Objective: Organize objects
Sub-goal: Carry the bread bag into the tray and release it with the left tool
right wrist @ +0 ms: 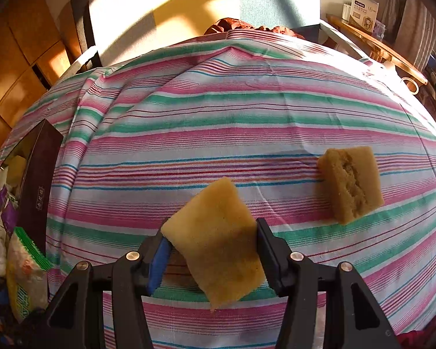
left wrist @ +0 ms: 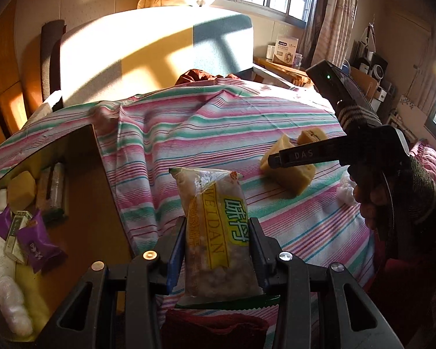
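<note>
Across the striped cloth [right wrist: 247, 110] covering the surface, an open box [left wrist: 81, 174] of snacks sits at nine o'clock. Left gripper [left wrist: 218, 250] fingers clamp a snack packet [left wrist: 215, 232] upright. Right gripper [right wrist: 213, 250] fingers clamp a yellow sponge [right wrist: 221, 241]; another sponge [right wrist: 350, 183] lies at two o'clock.
</note>
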